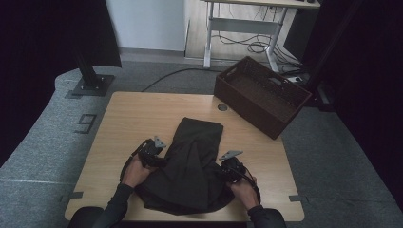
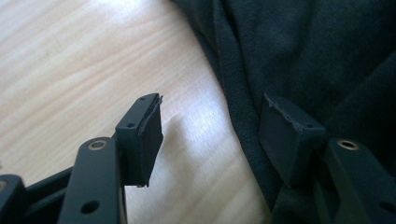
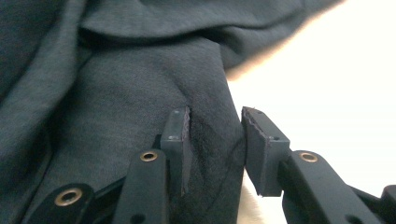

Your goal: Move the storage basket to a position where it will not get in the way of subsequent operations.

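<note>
Where it bunches, the soft dark garment (image 1: 192, 166) wrinkles over smooth wood-grain table (image 1: 123, 123).

- The garment (image 1: 192, 161) is plain dark charcoal, with no pattern.
- The table (image 1: 123, 123) is light wood with a fine grain.
- The basket (image 1: 259, 95) is dark brown with a woven texture.
- Both the left gripper (image 2: 212, 135) and the right gripper (image 3: 215, 144) are black with brass-coloured rivets.
- The floor (image 1: 43, 137) is speckled grey.
</note>
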